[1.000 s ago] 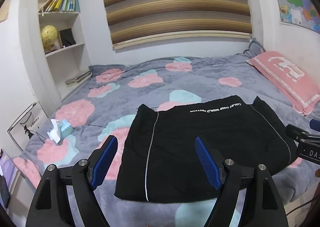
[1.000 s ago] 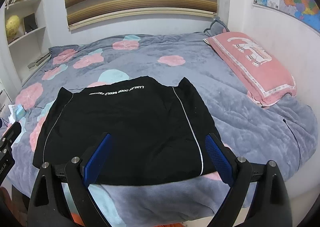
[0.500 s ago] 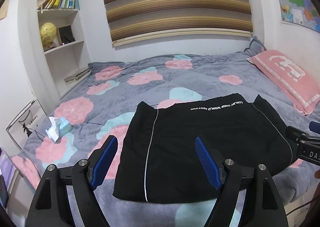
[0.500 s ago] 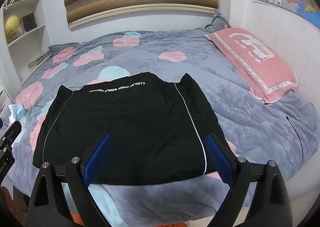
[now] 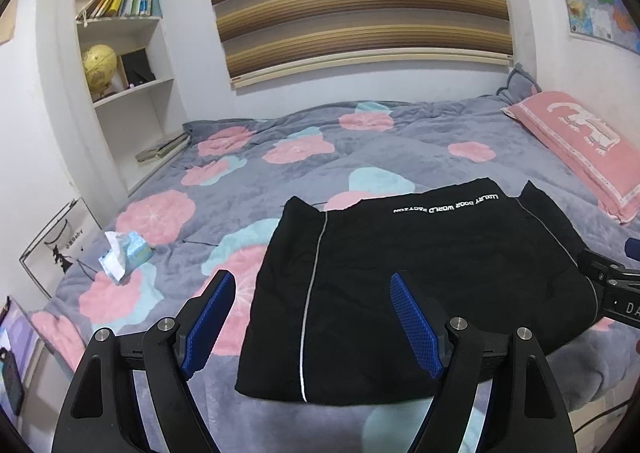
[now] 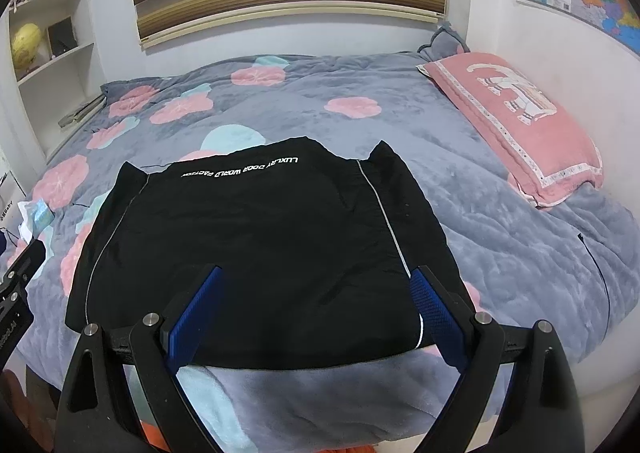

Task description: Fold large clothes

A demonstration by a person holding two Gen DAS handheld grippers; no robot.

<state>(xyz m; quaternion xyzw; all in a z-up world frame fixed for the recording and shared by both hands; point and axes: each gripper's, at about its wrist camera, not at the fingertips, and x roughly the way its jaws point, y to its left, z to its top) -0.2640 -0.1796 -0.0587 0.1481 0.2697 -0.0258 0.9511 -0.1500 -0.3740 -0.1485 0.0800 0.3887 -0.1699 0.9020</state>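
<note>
A black garment (image 5: 420, 273) with white side piping and white lettering lies folded into a flat rectangle near the front edge of the bed; it also shows in the right wrist view (image 6: 256, 253). My left gripper (image 5: 312, 317) is open and empty, held above the garment's front left part. My right gripper (image 6: 316, 313) is open and empty, held above the garment's front edge. Neither touches the cloth. The right gripper's body shows at the right edge of the left wrist view (image 5: 612, 293).
The bed has a grey blanket (image 5: 280, 157) with pink and teal flowers. A pink pillow (image 6: 516, 121) lies at the right by the wall. A tissue pack (image 5: 124, 253) lies at the bed's left. White bookshelves (image 5: 120, 65) stand at the left.
Both grippers have drawn back slightly and tilted, so the garment sits a little lower in both views. The garment has not moved. Both jaws stay open.
</note>
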